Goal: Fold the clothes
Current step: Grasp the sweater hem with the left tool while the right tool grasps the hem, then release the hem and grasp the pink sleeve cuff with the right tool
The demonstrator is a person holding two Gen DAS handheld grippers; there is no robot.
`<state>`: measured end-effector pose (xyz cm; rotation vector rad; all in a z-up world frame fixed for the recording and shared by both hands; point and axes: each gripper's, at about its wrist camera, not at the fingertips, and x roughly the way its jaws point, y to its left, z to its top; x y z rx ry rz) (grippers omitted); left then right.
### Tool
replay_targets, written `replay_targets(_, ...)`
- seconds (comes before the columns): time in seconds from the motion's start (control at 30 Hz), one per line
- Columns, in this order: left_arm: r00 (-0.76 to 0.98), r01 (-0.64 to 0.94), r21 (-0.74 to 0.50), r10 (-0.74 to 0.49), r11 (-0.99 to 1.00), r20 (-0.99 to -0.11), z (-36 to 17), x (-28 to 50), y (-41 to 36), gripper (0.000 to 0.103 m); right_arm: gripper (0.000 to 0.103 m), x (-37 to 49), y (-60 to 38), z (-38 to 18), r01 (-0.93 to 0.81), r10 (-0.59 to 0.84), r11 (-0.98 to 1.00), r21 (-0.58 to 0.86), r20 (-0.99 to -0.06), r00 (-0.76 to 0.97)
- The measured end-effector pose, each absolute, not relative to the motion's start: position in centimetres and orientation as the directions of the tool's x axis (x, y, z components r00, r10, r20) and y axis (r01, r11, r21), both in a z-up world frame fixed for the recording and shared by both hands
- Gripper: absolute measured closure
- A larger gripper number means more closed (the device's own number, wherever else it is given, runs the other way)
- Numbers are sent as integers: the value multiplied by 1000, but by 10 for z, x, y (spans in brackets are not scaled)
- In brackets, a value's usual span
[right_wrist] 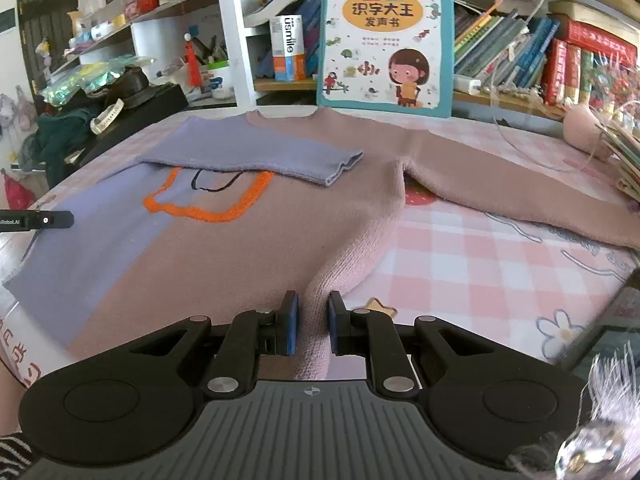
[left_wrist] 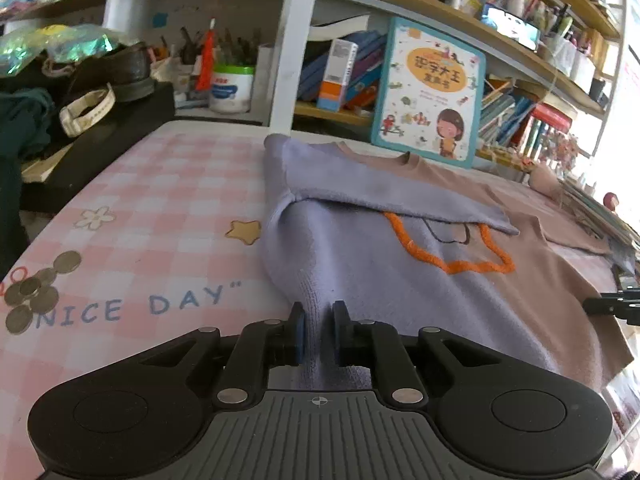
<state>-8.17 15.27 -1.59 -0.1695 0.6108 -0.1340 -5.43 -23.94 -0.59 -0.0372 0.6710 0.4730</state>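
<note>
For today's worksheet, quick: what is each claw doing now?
Left claw: shut on the sweater's lilac hem.
Right claw: shut on its pink hem.

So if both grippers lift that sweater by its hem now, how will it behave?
Probably floppy: the sweater already bunches between the right gripper and the left gripper. Its folded purple sleeve may slide off. The thick knit likely sags in the middle.

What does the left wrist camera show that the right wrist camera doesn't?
Only the left wrist view shows the pile of silver coins and the NICE DAY lettering on the pink checked cloth. Only the right wrist view shows the sweater's outstretched pink knitted sleeve and a strawberry print. Both show the purple and pink knitted sweater, its folded purple sleeve, the orange yarn outline and the teal-edged children's book.
</note>
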Motion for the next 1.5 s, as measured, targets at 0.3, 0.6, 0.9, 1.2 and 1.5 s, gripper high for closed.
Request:
replay_targets(0.3, 822, 36, -109, -91, 993, -561, -12, -83, 148, 62, 68, -52, -244, -6, -416, 410, 899, 136, -598, 689)
replay_targets(0.6, 899, 104, -23, -104, 994, -425, 16, -104, 110, 23, 47, -45, -299, 13, -286, 301, 951, 118, -568, 766)
replay_targets(0.9, 851, 135, -49, -141, 990, -506, -8, -86, 96, 23, 47, 9, -387, 22, -88, 187, 978, 188, -618, 763)
replay_targets(1.2, 830, 146, 6, -120, 989, -545, -19, -86, 89, 21, 47, 58, -423, 22, 13, 90, 989, 145, -678, 730)
replay_targets(1.5, 823, 145, 9, -116, 989, -556, -20, -85, 87, 17, 48, 100, -444, 8, 112, -12, 990, 87, -736, 677)
